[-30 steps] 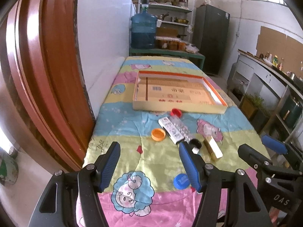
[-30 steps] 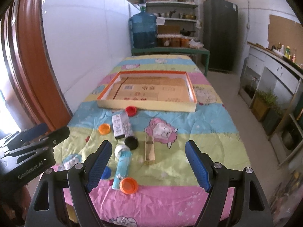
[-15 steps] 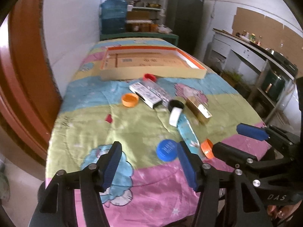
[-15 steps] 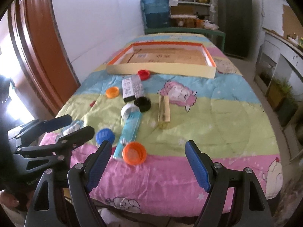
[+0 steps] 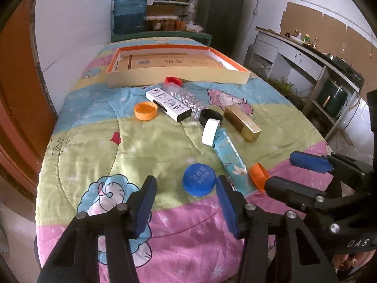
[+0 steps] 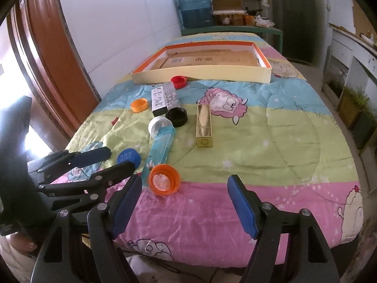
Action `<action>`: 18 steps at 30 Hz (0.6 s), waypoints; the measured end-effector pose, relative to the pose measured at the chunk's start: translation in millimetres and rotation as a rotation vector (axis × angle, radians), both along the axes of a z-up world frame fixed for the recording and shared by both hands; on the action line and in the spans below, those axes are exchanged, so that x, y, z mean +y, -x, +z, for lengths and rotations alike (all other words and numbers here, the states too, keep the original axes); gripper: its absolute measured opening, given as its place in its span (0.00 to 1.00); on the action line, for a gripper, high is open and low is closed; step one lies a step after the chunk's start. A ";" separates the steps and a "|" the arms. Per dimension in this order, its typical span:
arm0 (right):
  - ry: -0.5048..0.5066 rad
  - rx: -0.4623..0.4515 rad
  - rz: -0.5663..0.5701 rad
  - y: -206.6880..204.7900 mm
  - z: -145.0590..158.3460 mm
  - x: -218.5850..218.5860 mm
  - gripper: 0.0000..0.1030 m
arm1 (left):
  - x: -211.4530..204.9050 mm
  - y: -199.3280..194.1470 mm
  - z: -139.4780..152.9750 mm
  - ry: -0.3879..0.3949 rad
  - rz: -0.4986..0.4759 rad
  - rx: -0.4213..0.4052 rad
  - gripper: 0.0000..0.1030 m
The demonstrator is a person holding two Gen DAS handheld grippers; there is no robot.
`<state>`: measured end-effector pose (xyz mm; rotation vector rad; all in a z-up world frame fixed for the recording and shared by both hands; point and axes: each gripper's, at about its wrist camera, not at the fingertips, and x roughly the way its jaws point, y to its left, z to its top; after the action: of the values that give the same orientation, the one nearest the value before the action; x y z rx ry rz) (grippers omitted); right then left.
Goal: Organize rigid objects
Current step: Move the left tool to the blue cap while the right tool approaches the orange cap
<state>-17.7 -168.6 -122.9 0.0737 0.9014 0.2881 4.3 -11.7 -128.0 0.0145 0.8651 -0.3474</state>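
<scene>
The clear studded case lies half hidden behind the white box; the print on the cardboard lining the shallow tray is too small to read. The near orange cap is partly covered by the right tongs in the left view.

Left tongs: jaws closing, nothing between them, just short of the blue cap. Right tongs: jaws wide but easing inward, empty, above the pink band of the quilt.

Objects lie scattered on the quilt in front of the tray (which sits at the far end): red cap touching its front wall, a second orange cap, black cap, white cap leaning on the light blue box, and gold box apart to the right.
</scene>
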 end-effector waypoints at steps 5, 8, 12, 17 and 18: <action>-0.022 0.018 0.028 -2.3 -3.8 3.8 0.68 | -1.8 2.5 -0.3 -0.007 -0.011 -0.019 0.44; -0.036 0.028 0.039 -3.7 -6.7 5.9 0.66 | -1.0 2.7 0.0 0.006 -0.019 -0.018 0.40; -0.070 0.041 0.048 -7.0 -9.0 5.4 0.55 | 0.5 1.4 0.0 0.021 -0.024 -0.019 0.38; -0.087 0.043 0.059 -9.4 -9.5 7.8 0.52 | 1.0 1.5 0.0 0.028 -0.027 -0.017 0.38; -0.087 0.043 0.060 -9.7 -9.6 8.3 0.51 | 1.0 1.7 0.1 0.030 -0.027 -0.017 0.38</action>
<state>-8.0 -160.3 -132.5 0.1340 0.9351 0.3832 2.6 -10.7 -127.9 0.0017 0.8435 -0.3848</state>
